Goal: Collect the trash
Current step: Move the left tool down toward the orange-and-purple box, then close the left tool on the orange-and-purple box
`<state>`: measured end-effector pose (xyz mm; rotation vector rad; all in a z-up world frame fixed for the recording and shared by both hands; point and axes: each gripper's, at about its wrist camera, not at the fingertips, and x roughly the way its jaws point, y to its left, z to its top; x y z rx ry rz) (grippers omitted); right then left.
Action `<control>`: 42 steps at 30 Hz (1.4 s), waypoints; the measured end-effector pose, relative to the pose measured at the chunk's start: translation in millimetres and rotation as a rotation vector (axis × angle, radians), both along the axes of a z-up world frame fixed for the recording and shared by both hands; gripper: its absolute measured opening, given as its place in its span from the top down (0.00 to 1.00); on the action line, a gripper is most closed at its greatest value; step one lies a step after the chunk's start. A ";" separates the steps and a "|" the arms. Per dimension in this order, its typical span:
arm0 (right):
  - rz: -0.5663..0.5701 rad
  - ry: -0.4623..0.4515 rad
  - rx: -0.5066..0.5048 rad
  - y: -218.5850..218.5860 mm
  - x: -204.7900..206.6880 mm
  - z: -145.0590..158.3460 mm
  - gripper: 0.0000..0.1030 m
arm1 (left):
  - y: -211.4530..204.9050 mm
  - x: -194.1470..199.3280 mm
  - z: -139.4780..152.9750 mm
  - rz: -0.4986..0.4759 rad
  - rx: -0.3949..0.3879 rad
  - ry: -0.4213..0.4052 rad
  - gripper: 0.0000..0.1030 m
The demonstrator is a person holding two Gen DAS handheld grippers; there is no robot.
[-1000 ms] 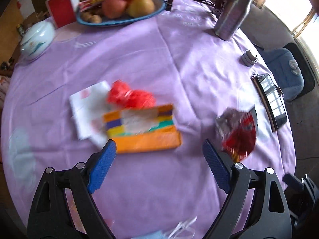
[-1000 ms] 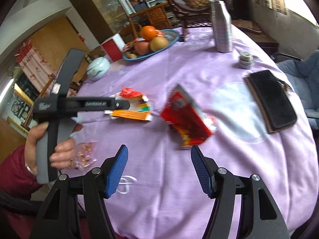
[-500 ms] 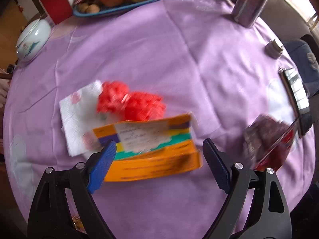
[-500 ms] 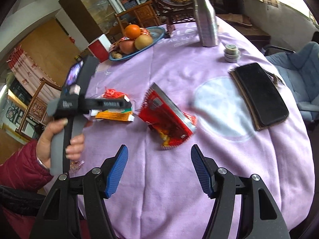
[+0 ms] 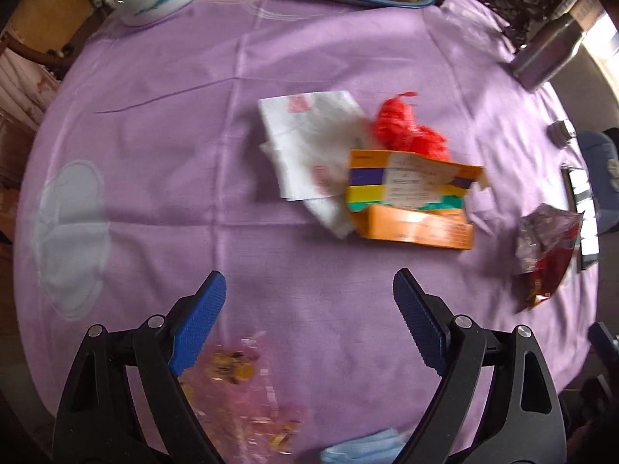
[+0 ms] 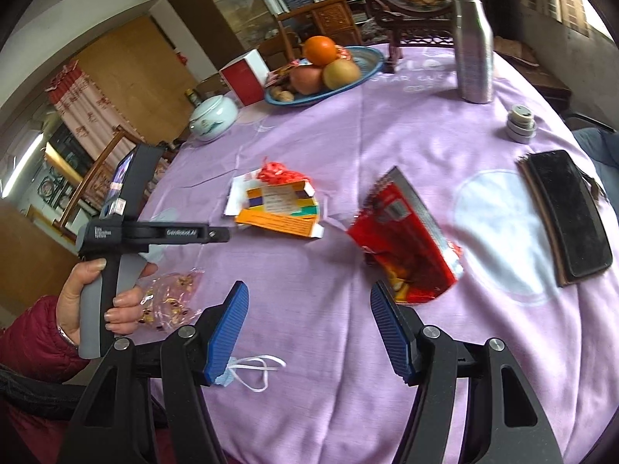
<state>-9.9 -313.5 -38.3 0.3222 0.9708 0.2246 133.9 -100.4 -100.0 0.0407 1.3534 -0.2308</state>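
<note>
Both grippers, left gripper (image 5: 309, 321) and right gripper (image 6: 307, 326), show black triangular arms, ribbed blue pads (image 6: 228, 332) and silver screws; beside the grey handle (image 6: 93, 309), a quilted maroon sleeve (image 6: 35, 342).

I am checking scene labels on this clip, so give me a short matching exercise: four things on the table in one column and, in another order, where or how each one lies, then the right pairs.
Things:
1. orange carton
2. red snack bag
3. face mask
4. phone

Places or states:
A. dark slab at the far right side of the table
B. at the near table edge, under the right gripper's left finger
C. torn open, lying partly on a white napkin
D. crumpled, just ahead of the right gripper's right finger

Pairs: 1-C, 2-D, 3-B, 4-A
</note>
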 end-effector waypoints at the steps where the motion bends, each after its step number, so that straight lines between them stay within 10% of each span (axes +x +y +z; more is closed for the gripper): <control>1: 0.002 -0.002 -0.003 0.9 -0.8 0.9 0.37 | -4.2 0.1 0.3 -0.007 -0.015 0.003 0.17; 15: -0.148 0.021 -0.033 -42.3 -29.3 -1.4 0.37 | -117.7 32.2 15.3 -0.179 0.013 -0.133 0.17; 42: -0.114 0.037 0.043 -50.4 -16.2 -17.5 0.37 | -106.1 21.9 -15.4 -0.159 0.067 -0.016 0.17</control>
